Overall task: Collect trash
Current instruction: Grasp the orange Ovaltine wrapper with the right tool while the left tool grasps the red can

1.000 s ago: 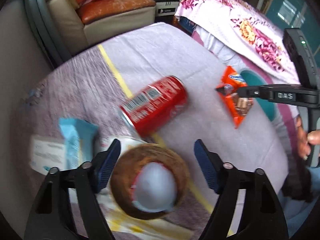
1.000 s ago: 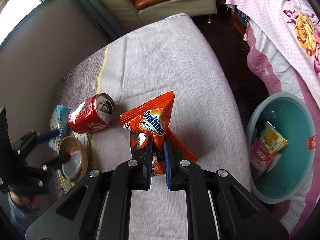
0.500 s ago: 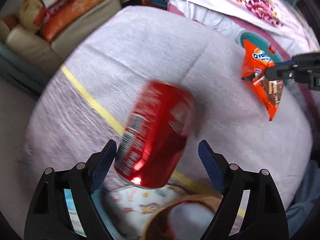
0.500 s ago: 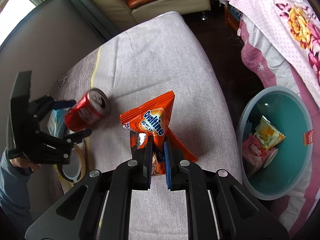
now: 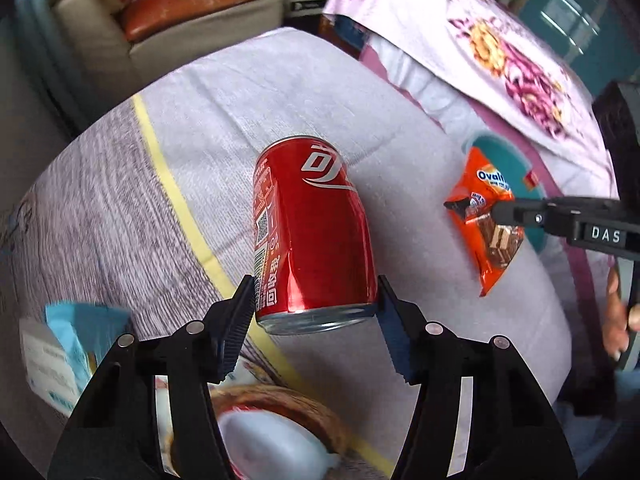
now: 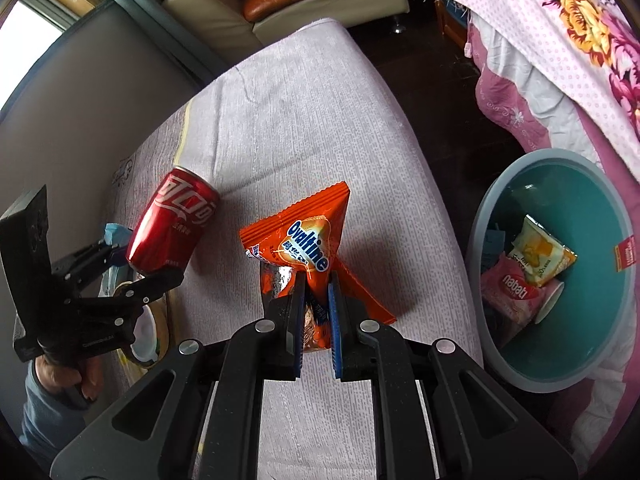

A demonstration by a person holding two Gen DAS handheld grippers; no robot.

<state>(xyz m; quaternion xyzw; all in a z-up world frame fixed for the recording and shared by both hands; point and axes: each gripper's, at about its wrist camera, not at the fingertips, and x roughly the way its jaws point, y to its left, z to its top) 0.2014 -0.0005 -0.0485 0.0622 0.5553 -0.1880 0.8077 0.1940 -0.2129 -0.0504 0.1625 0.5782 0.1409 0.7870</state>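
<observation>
A red soda can (image 5: pixel 312 232) lies tilted on the pale cloth-covered table (image 5: pixel 248 92). My left gripper (image 5: pixel 314 304) is closing around its near end, and both pads touch its sides. The right wrist view shows the same can (image 6: pixel 174 226) in the left gripper (image 6: pixel 146 262) at the left. My right gripper (image 6: pixel 316 284) is shut on an orange Ovaltine packet (image 6: pixel 304 236), which hangs just above the table. From the left wrist view, that packet (image 5: pixel 486 184) and the right gripper (image 5: pixel 500 212) sit at the right.
A teal basin (image 6: pixel 492 200) beside the table's right edge holds a pink wafer pack (image 6: pixel 512 288) and a yellow packet (image 6: pixel 540 252). A brown ring with a white object (image 5: pixel 280 404) and a blue-white packet (image 5: pixel 68 340) lie near the left gripper. A sofa (image 5: pixel 192 4) and a flowered blanket (image 5: pixel 480 40) are behind.
My left gripper moved from above the brown ring to the red can, and its jaws narrowed until they met the can. The right gripper kept the packet and barely shifted.
</observation>
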